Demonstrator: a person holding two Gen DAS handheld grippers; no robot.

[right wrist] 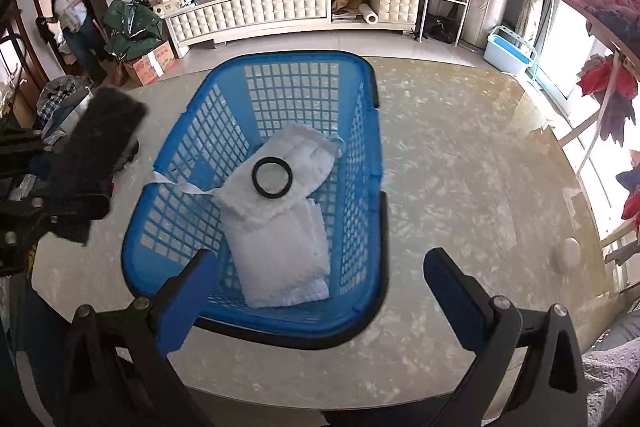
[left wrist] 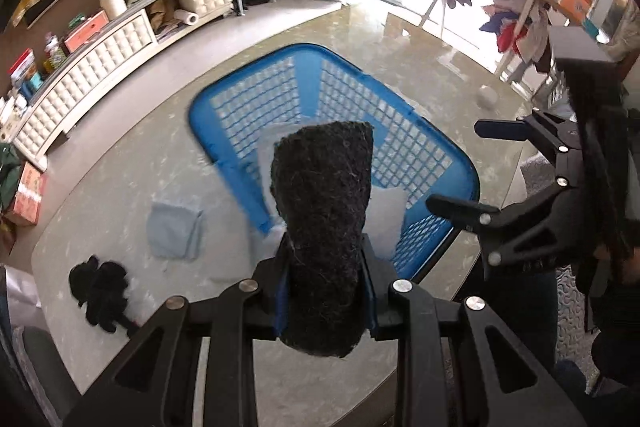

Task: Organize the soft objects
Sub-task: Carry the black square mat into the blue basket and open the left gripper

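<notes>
The blue basket [right wrist: 256, 187] sits on the marbled table [right wrist: 460, 163], and everything here reads best from it. The left gripper [left wrist: 326, 259] has its jaws drawn in tight on a dark fuzzy cloth [left wrist: 322, 227], which stands up between the pads and hangs in the air just off the basket's left rim, not yet over the opening. The right gripper [right wrist: 320, 279] hovers at the basket's near rim with its fingers spread wide and nothing between them. Inside the basket lie white cloths [right wrist: 280, 223] with a black ring [right wrist: 272, 177] on top, and a white strap trails over the left wall. So the step in hand looks like carrying the dark cloth to the basket; the next move would call for bringing it across the left rim, over the white pile, and letting go once it is clear of the wall. To the basket's left a folded pale-blue cloth [left wrist: 174, 229] and a black bundle [left wrist: 100, 291] wait on the table, likely next. Room is generous: the tabletop beyond the basket's right side is bare but for a small white ball [right wrist: 568, 253] near the far edge. The rim, the trailing strap and the open right fingers by the near wall are what could snag.
</notes>
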